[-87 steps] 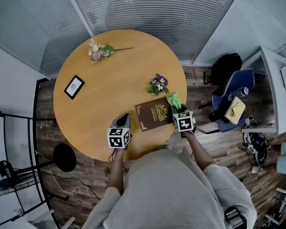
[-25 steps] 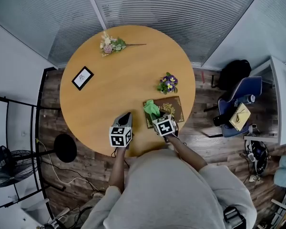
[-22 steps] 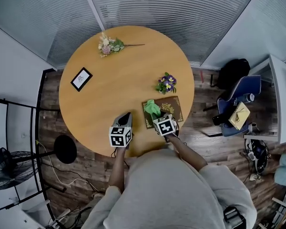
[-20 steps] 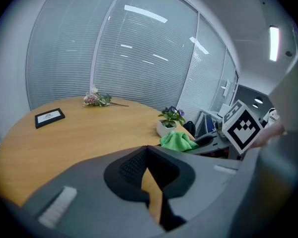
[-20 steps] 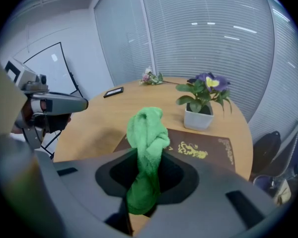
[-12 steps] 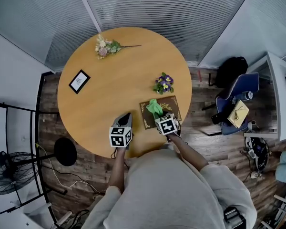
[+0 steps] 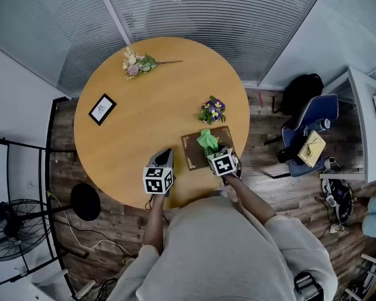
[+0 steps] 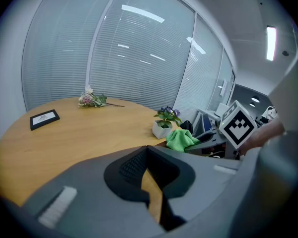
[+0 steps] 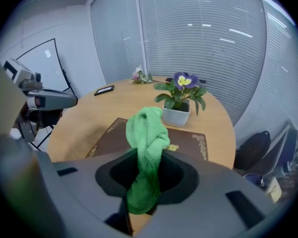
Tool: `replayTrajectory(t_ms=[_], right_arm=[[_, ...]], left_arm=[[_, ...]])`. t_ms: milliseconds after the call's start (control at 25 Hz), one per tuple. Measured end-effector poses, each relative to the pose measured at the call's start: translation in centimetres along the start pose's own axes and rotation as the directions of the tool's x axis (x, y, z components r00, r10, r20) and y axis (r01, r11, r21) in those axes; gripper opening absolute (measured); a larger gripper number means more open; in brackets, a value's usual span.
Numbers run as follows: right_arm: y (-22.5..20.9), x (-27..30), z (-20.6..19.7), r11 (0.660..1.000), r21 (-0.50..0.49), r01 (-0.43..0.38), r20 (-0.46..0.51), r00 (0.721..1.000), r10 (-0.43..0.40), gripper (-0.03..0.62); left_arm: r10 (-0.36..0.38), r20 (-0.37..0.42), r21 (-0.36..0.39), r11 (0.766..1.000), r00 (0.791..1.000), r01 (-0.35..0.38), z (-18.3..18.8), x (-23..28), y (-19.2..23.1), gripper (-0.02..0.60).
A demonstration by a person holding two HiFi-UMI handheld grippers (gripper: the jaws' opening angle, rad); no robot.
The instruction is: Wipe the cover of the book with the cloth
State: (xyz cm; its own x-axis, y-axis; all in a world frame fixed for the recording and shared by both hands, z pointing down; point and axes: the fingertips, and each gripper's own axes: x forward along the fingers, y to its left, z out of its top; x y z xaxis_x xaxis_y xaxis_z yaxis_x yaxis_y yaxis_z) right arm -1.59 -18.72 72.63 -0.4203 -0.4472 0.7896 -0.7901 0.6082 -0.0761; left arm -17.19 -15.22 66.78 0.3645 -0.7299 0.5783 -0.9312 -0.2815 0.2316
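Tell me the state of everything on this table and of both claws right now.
book: closed, flat on the table
cloth: bunched, above the book
right claw: shut on the cloth
left claw: shut, empty
potted plant: upright
picture frame: lying flat
flower sprig: lying on its side

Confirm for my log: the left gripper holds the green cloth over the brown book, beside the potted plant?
No: the right gripper, not the left gripper, holds the green cloth, as the right gripper view shows. The brown book and potted plant are as stated.
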Motion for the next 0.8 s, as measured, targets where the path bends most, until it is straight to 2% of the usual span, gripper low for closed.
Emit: replayTrajectory(t_ms=[800], right_arm=[[-5.9, -1.7, -1.7, 0.993, 0.063, 0.101, -0.013, 0.995, -0.101, 0.098]], left_arm=[[-0.028, -0.009, 0.022, 0.999, 1.0, 0.028, 0.2, 0.6, -1.2, 0.009]])
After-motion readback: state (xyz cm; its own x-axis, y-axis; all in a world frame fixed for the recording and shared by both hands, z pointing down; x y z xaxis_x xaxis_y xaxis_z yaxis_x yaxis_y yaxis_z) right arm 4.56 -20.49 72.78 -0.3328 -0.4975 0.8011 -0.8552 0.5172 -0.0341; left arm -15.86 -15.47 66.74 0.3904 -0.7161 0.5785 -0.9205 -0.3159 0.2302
